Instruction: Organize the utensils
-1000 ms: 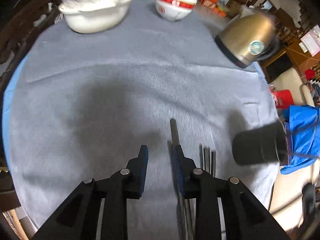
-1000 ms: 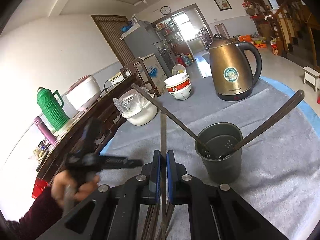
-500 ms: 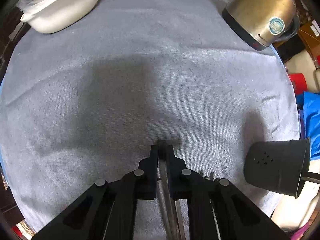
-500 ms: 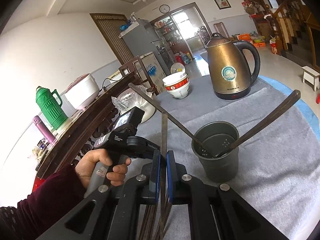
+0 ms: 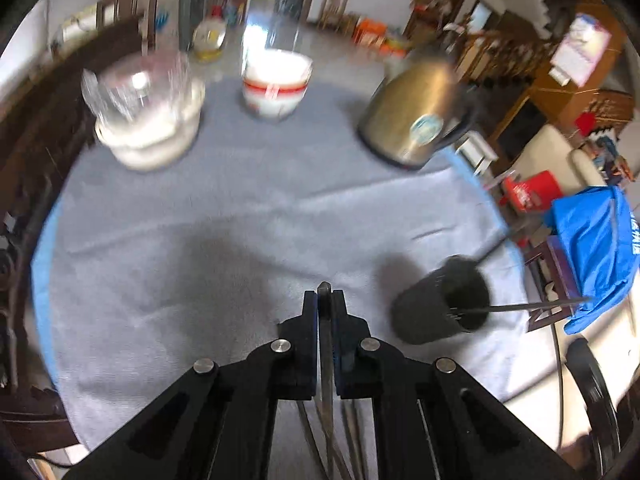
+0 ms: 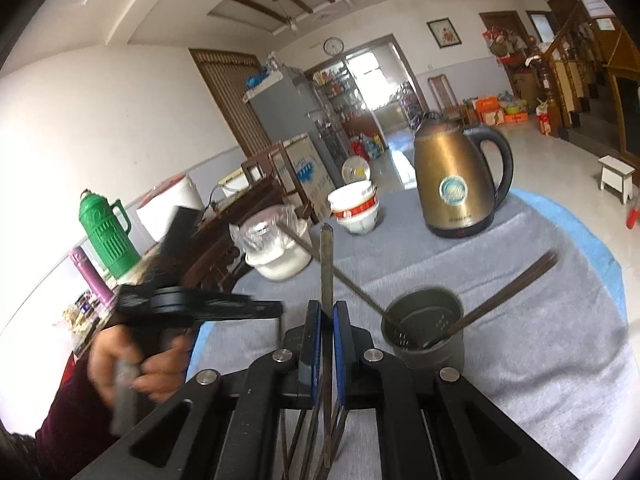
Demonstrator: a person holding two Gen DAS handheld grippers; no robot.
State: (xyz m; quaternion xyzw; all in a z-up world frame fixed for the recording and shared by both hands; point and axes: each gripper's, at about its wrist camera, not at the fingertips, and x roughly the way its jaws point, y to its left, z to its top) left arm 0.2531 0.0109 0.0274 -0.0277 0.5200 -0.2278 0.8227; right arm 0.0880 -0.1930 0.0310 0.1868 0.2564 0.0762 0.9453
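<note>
Left wrist view shows your left gripper (image 5: 325,300) clenched on a thin utensil (image 5: 326,360), whose tip stands just past the pads, above the grey cloth (image 5: 240,208). Your right gripper (image 6: 327,312) is also clenched on a flat utensil (image 6: 327,264) that points up. Near it, the holder (image 6: 424,332) stands on the cloth with two long utensils leaning in it.

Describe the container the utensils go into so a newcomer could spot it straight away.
Start from the round table under the grey cloth and find the gold electric kettle at its far side. Nearer the camera stands a dark grey cup, the utensil holder. Unlike the white bowls, it is perforated and has thin dark utensils leaning out.
</note>
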